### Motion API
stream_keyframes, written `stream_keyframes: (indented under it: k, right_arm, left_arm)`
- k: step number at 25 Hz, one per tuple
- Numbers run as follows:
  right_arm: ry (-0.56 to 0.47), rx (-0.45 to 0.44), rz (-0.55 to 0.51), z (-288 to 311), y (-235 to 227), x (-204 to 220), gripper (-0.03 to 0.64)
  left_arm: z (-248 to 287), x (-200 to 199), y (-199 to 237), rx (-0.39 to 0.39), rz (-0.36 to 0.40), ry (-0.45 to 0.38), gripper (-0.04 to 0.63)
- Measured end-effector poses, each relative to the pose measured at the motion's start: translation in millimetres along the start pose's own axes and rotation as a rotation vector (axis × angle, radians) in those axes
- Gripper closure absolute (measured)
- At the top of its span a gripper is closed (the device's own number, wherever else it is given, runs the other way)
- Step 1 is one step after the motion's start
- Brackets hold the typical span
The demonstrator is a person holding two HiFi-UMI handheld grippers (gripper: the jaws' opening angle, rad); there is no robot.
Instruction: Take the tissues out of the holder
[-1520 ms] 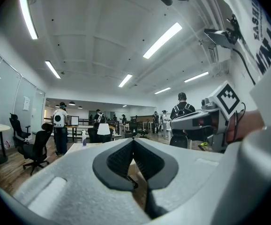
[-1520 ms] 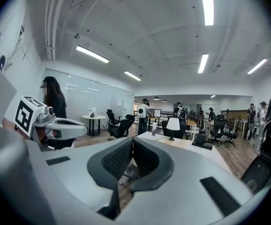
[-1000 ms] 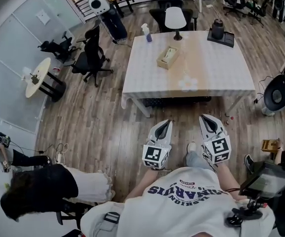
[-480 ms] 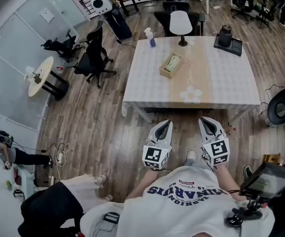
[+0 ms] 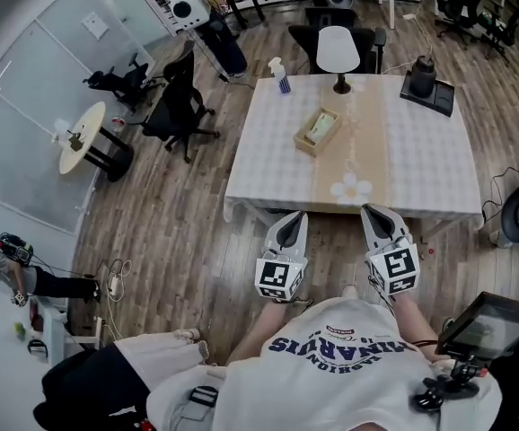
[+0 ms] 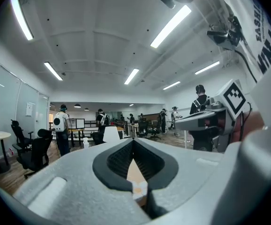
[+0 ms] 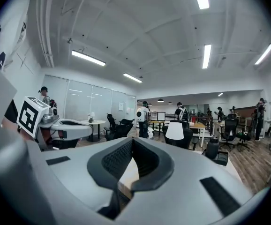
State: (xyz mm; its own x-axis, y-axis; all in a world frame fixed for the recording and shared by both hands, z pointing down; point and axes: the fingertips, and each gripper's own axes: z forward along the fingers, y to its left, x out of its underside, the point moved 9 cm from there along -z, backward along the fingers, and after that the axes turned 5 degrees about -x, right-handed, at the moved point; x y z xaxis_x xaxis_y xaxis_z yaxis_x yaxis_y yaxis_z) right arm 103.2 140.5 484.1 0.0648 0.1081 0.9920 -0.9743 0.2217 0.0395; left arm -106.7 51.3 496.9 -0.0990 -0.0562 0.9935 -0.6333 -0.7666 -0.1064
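Approach step: left gripper [image 5: 292, 223] and right gripper [image 5: 374, 215] are closed and empty, just short of the table [image 5: 421, 164]. The tissue holder [image 5: 318, 131] sits mid-table, seemingly still full. Next, reach it and open the jaws.

White-clothed table [image 5: 421, 171] with tissue holder [image 5: 317, 132], spray bottle [image 5: 281, 76], lamp [image 5: 338, 54], black tray [image 5: 430, 95]

I'm holding my left gripper [image 6: 133, 143] with its jaws pressed together, gripping nothing. My right gripper [image 6: 191, 121] is showing beside it.

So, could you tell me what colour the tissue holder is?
The rectangular tissue holder is light wooden tan; best in head view.
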Motion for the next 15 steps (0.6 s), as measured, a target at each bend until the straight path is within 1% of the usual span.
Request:
stream_keyframes:
  k: [3, 6, 15]
  right_arm:
    - [-0.014, -0.015, -0.004, 13, -16, -7, 0.607]
    - [-0.02, -0.027, -0.004, 22, -25, -9, 0.607]
    - [-0.004, -0.044, 0.01, 53, -48, -6, 0.609]
  left_arm:
    - [23, -7, 5, -0.009, 0.006, -0.013, 0.591]
    - [34, -11, 11, -0.017, -0.004, -0.022, 0.591]
    - [61, -4, 23, -0.015, -0.013, -0.003, 0.591]
